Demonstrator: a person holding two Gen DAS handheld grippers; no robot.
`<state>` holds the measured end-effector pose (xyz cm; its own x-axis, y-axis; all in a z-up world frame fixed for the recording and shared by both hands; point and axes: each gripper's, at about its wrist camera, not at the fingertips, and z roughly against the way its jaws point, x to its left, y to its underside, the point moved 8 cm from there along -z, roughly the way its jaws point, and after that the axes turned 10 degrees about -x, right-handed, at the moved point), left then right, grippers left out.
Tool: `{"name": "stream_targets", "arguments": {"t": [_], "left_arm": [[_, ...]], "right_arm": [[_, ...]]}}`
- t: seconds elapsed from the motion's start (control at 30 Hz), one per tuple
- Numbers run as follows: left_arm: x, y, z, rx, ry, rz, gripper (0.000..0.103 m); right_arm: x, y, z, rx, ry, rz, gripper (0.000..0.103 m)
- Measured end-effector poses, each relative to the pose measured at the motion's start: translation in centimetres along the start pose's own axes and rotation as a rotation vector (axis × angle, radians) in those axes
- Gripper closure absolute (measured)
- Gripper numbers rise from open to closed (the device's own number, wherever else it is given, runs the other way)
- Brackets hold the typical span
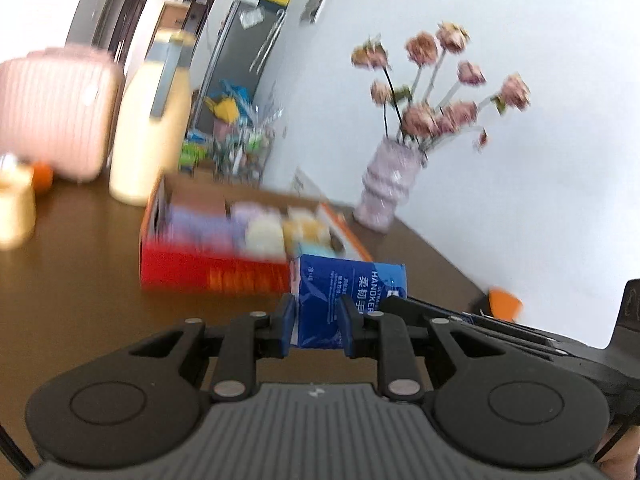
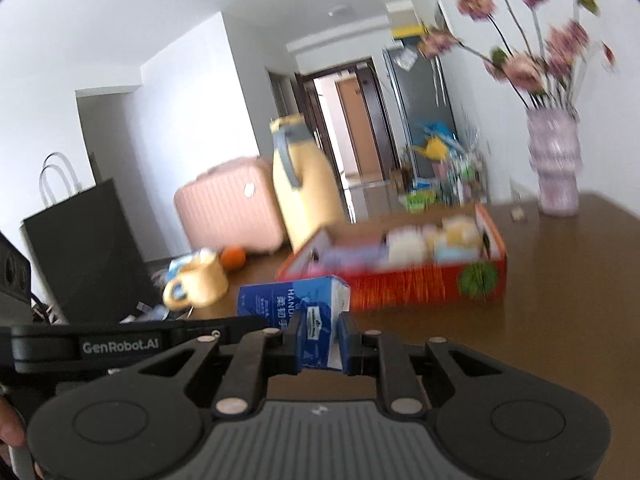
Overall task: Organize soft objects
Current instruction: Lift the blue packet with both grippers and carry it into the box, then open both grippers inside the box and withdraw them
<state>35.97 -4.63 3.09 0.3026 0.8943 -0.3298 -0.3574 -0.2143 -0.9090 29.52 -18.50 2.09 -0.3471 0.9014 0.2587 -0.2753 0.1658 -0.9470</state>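
Both grippers are clamped on the same blue tissue pack, one at each end. In the left wrist view the left gripper has its blue pads pressed against the pack's sides, and the pack stands up between them with white lettering showing. The right gripper pinches the other end, where the wrapper's white folded flap is visible (the print there is too blurred to read).

The pack sits just in front of the red cardboard box, nearer the cameras than the box's front wall and held above the brown table. Inside the box lie several soft pale bundles, purple, cream and yellow, packed side by side; their exact kind cannot be told through the blur.

Behind the box stands a tall cream jug with a grey handle, and beyond that a pink suitcase. To the box's right, against the white wall, is a ribbed lilac vase of pink flowers. To the box's left are a yellow mug and an orange, with a black paper bag further left.
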Motion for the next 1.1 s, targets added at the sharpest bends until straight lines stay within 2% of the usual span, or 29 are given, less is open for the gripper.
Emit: {"name": "stream_targets", "arguments": {"t": [0.13, 0.23, 0.37, 0.53, 0.67, 0.73, 0.83, 0.9, 0.97, 1.1], "left_arm": [[2.8, -4.3, -6.2, -0.006, -0.037, 0.006, 0.08], [5.4, -6.0, -11.8, 0.039, -0.062, 0.017, 0.08], [10.2, -5.2, -19.3, 0.144, -0.098, 0.136, 0.08], [14.8, -1.9, -25.8, 0.27, -0.135, 0.239, 0.081], [15.8, 0.6, -27.7, 0.346, -0.135, 0.259, 0.082], [15.3, 0.9, -28.0, 0.349, -0.148, 0.224, 0.082], [15.4, 1.0, -28.1, 0.361, -0.152, 0.247, 0.081], [15.4, 0.7, -27.9, 0.365, -0.156, 0.254, 0.08], [14.8, -0.4, -26.4, 0.335, -0.168, 0.208, 0.079], [12.9, -3.6, -22.7, 0.28, -0.164, 0.144, 0.075]], "right_arm": [[-1.1, -4.5, -6.5, -0.006, -0.019, 0.003, 0.086], [-2.4, -6.7, -12.2, 0.006, -0.013, -0.002, 0.086], [-4.6, -7.6, -20.3, 0.056, 0.028, -0.032, 0.085], [-7.4, -4.8, -29.5, 0.184, 0.1, 0.022, 0.085], [-9.4, -2.4, -33.6, 0.282, 0.114, 0.007, 0.085], [-10.0, -1.5, -34.2, 0.307, 0.132, 0.021, 0.086], [-10.3, -0.4, -34.2, 0.324, 0.171, 0.059, 0.086], [-10.6, 0.0, -34.2, 0.331, 0.18, 0.063, 0.085], [-10.5, -0.1, -33.9, 0.34, 0.172, 0.041, 0.085], [-9.6, -3.2, -31.0, 0.284, 0.16, 0.07, 0.084]]}}
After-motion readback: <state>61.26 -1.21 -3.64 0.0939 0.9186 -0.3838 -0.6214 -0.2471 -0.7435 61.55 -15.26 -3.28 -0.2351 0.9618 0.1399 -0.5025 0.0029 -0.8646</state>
